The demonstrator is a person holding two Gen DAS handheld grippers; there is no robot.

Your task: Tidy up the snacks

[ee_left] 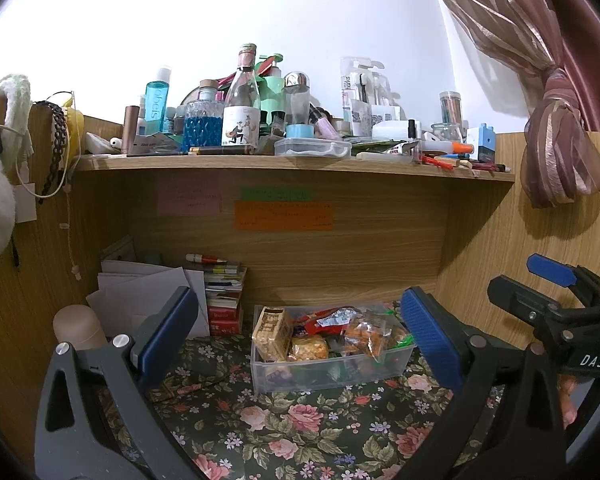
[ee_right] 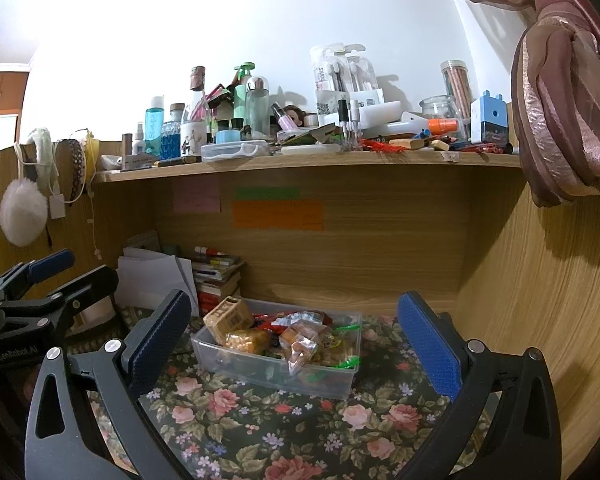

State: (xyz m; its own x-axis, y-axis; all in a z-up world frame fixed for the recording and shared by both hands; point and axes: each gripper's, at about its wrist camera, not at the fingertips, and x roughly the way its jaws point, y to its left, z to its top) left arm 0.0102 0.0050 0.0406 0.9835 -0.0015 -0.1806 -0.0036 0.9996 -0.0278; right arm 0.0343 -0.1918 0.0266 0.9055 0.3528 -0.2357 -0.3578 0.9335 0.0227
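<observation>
A clear plastic box [ee_left: 320, 376] full of several wrapped snacks stands on the floral cloth at the back of the desk nook; it also shows in the right wrist view [ee_right: 260, 372]. Among the snacks are a tan carton [ee_left: 270, 332] and a clear bag of orange snacks [ee_left: 366, 334]. My left gripper [ee_left: 296, 332] is open and empty, held back from the box. My right gripper [ee_right: 296, 336] is open and empty, also short of the box. The right gripper shows at the right edge of the left wrist view [ee_left: 556, 304].
A stack of books [ee_left: 224, 296], loose papers [ee_left: 148, 296] and a beige bottle [ee_left: 78, 328] sit at the back left. A wooden shelf [ee_left: 292, 164] above holds several bottles and jars. Wooden walls close both sides. A tied curtain [ee_left: 560, 152] hangs right.
</observation>
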